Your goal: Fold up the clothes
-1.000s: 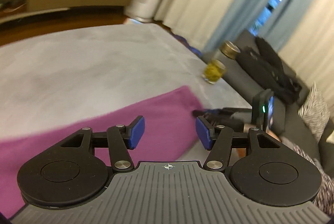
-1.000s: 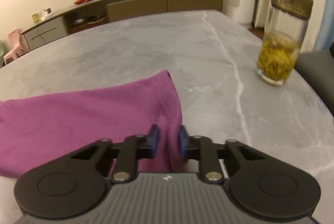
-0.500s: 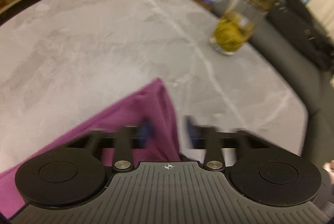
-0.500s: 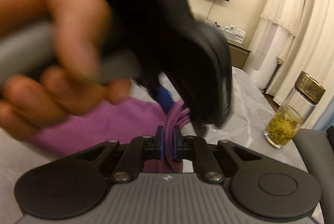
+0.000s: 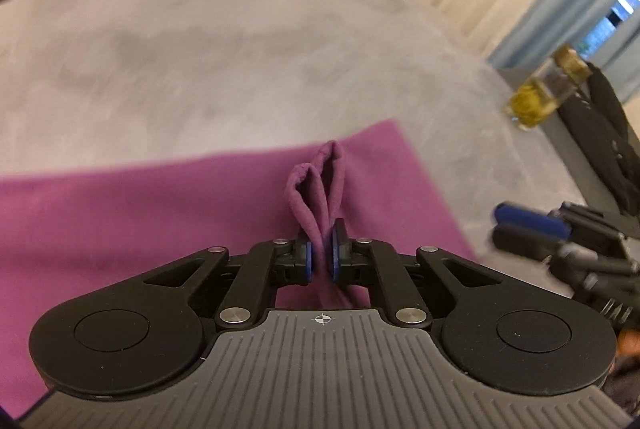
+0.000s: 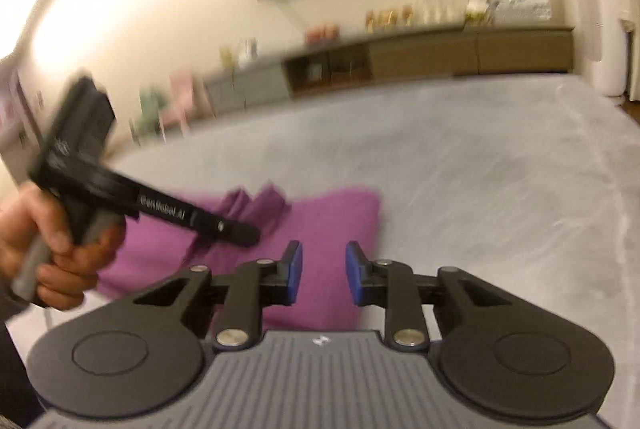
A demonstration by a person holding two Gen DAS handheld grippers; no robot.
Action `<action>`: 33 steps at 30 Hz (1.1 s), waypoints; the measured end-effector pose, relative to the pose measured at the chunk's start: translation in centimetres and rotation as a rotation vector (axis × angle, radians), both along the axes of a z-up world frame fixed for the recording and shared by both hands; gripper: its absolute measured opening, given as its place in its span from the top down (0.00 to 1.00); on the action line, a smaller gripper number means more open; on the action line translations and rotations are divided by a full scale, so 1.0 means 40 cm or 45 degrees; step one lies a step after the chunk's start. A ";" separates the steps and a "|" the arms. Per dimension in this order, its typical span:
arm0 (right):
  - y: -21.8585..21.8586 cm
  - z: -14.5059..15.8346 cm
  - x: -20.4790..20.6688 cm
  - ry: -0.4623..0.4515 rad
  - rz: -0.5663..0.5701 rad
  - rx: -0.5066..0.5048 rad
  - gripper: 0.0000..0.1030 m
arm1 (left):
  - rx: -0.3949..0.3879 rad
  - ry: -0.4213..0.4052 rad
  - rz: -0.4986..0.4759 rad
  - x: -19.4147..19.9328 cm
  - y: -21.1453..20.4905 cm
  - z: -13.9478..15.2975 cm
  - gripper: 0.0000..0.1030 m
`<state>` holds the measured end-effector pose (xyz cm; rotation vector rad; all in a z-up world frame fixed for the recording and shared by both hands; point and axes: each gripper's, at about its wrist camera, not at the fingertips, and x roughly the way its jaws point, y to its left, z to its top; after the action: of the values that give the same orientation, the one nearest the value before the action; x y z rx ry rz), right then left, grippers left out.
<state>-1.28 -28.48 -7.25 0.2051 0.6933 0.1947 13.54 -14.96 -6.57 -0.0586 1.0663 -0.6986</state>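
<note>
White lettering on left hand-held gripper [image 6: 240, 229] body, too blurred to read.

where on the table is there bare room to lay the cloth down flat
Bare grey table beyond the purple cloth, back to the sideboard. Also right of the cloth in the right wrist view. Crowded: the glass jar at the right edge, and both grippers at the cloth's corner.

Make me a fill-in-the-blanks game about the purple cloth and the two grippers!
1. The left gripper is shut on a bunched fold of the ____ cloth.
2. The right gripper has just been opening, and between its pads there is ____.
3. The cloth lies on a grey ____.
4. The jar near the table's edge has a ____ lid.

Missing words: purple; nothing; table; gold
</note>
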 end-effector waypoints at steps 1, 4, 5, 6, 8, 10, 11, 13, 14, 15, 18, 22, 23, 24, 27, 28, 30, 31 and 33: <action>0.038 -0.017 0.019 0.058 0.021 -0.068 0.78 | 0.016 -0.030 0.001 -0.007 -0.001 -0.005 0.92; 0.127 -0.046 0.028 0.105 0.053 -0.277 0.77 | 0.078 -0.109 0.029 -0.017 -0.009 0.003 0.86; 0.132 -0.045 0.028 0.102 0.046 -0.282 0.77 | 0.105 -0.127 0.041 -0.017 -0.014 0.010 0.83; 0.129 -0.046 0.030 0.101 0.036 -0.272 0.77 | 0.139 -0.157 0.043 -0.022 -0.021 0.013 0.76; 0.126 -0.045 0.026 0.091 0.013 -0.253 0.77 | 0.213 -0.225 0.038 -0.033 -0.037 0.017 0.71; 0.129 -0.043 0.030 0.066 -0.025 -0.250 0.76 | 0.242 -0.258 0.025 -0.042 -0.040 0.018 0.71; 0.129 -0.044 0.034 0.056 -0.042 -0.254 0.76 | 0.248 -0.269 0.022 -0.045 -0.040 0.018 0.71; 0.131 -0.046 0.042 0.036 -0.075 -0.261 0.76 | 0.249 -0.273 0.024 -0.046 -0.039 0.018 0.71; 0.132 -0.050 0.051 0.037 -0.088 -0.269 0.77 | 0.249 -0.273 0.025 -0.046 -0.039 0.018 0.71; 0.134 -0.059 0.066 0.054 -0.092 -0.285 0.77 | 0.247 -0.271 0.027 -0.046 -0.038 0.017 0.71; 0.128 -0.061 0.091 0.060 -0.121 -0.260 0.77 | 0.241 -0.265 0.032 -0.045 -0.037 0.017 0.71; 0.109 -0.043 0.121 0.032 -0.179 -0.191 0.77 | 0.248 -0.267 0.029 -0.044 -0.041 0.018 0.71; 0.105 -0.061 0.143 0.085 -0.190 -0.201 0.77 | 0.253 -0.269 0.027 -0.044 -0.042 0.018 0.71; 0.104 -0.075 0.155 0.106 -0.197 -0.215 0.78 | 0.256 -0.269 0.027 -0.043 -0.044 0.018 0.71; 0.108 -0.062 0.141 0.092 -0.198 -0.238 0.78 | 0.263 -0.267 0.030 -0.041 -0.051 0.019 0.71; 0.110 -0.055 0.130 0.087 -0.200 -0.241 0.77 | 0.264 -0.267 0.029 -0.040 -0.053 0.020 0.71; 0.116 -0.039 0.096 0.061 -0.205 -0.235 0.76 | 0.249 -0.296 0.058 -0.037 -0.049 0.034 0.81; 0.120 -0.039 0.083 0.070 -0.202 -0.229 0.76 | 0.239 -0.326 0.086 -0.034 -0.044 0.044 0.84; 0.127 -0.039 0.065 0.086 -0.196 -0.223 0.76 | 0.248 -0.370 0.148 -0.018 -0.038 0.056 0.85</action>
<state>1.31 -23.41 -8.83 0.0970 0.7544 -0.0205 12.80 -16.49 -4.35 0.1445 0.8396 -0.4788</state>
